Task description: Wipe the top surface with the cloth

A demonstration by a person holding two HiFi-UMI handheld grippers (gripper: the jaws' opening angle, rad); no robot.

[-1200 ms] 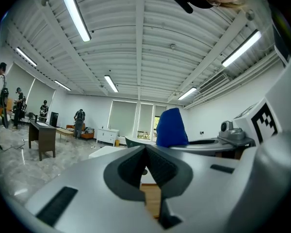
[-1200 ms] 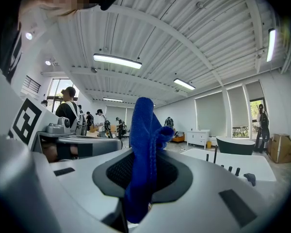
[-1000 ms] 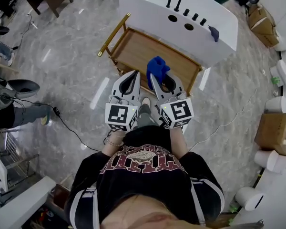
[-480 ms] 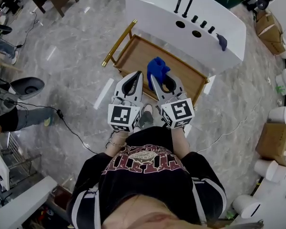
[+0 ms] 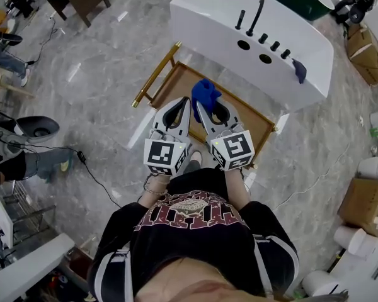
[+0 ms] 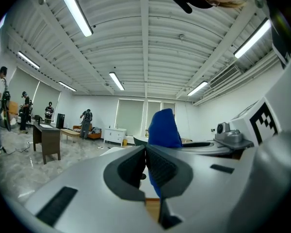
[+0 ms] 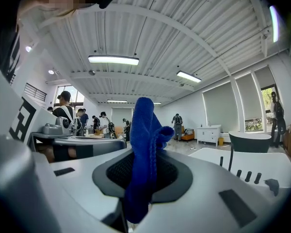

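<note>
Soft blue pile cloth, bunched into an upright fold, is pinched between the closed jaws of my right gripper and stands above a brown wooden tabletop edged by a brass-coloured rail. In the right gripper view the cloth fills the ribbed dark jaw pads. My left gripper lies just beside it, jaws pressed together on nothing. Both grippers are held out in front of my chest, side by side and converging. Each grey shell carries a black-and-white square-marker cube. Beyond stands a glossy white basin unit with black tap fittings.
</note>
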